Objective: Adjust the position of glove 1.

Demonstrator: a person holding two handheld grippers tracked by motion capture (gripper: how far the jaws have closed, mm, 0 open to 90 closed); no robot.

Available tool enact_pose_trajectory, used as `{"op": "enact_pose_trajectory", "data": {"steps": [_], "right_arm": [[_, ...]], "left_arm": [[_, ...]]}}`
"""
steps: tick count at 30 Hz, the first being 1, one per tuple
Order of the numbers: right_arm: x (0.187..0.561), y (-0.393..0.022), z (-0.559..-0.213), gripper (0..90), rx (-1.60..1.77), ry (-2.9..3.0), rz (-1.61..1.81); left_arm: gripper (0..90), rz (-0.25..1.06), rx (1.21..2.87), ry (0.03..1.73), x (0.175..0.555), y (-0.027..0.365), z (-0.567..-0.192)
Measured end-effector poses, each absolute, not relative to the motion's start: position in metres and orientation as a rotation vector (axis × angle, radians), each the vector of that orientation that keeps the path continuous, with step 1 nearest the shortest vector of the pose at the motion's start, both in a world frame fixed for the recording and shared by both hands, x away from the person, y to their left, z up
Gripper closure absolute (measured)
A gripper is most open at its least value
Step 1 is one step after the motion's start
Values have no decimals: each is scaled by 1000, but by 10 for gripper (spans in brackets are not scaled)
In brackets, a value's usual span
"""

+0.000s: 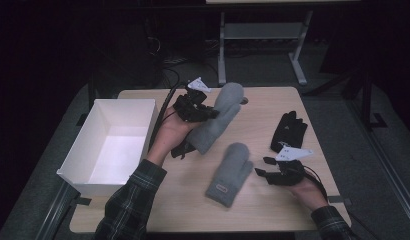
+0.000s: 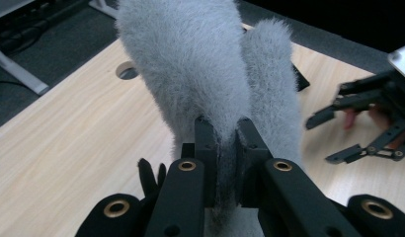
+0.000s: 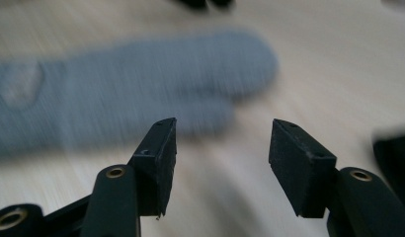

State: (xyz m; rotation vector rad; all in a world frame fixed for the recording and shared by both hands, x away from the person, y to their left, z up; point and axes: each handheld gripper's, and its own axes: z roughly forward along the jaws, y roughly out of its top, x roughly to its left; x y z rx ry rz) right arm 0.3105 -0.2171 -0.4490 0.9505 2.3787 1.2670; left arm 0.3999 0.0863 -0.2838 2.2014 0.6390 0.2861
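Two grey mittens point(image 1: 216, 120) point(image 1: 230, 173), one white box point(image 1: 93, 145), and seemingly one black glove point(image 1: 289, 129), maybe two stacked.

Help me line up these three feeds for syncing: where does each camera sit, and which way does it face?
High view: above the table, looking forward and down; forearms, hands, left gripper and right gripper.
Left gripper view: rides that gripper, jaws clamping the raised grey mitten.
Right gripper view: rides that gripper, jaws apart, facing the flat grey mitten.
Shared: the right gripper shows in the left gripper view too.

Left tongs point(image 2: 225, 143) clamped on grey fuzzy mitten point(image 2: 190, 64), lifted above wooden table point(image 2: 67, 138); right tongs point(image 2: 339, 133) beyond.
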Motion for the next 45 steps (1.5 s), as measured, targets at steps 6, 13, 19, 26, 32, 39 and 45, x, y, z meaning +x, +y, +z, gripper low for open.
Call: {"op": "enact_pose_trajectory", "data": {"steps": [6, 13, 19, 26, 32, 39, 45], "right_arm": [[350, -187, -434, 496, 852, 2402, 1442], [369, -172, -433, 485, 871, 2451, 1448], [366, -191, -435, 461, 927, 2421, 1410], [363, -216, -440, 447, 975, 2401, 1357], [357, -230, -443, 424, 1005, 2389, 1331], [337, -245, -452, 384, 1041, 2408, 1273], [328, -247, -454, 378, 1030, 2420, 1256]], "left_arm": [[829, 254, 2185, 620, 390, 91, -289], [829, 179, 2167, 639, 382, 91, -307], [829, 124, 2194, 648, 367, 74, -334], [829, 103, 2246, 693, 357, 53, -354], [828, 108, 2303, 694, 351, 44, -363], [825, 84, 2354, 724, 353, 35, -388], [778, 64, 2365, 704, 355, 29, -401]]}}
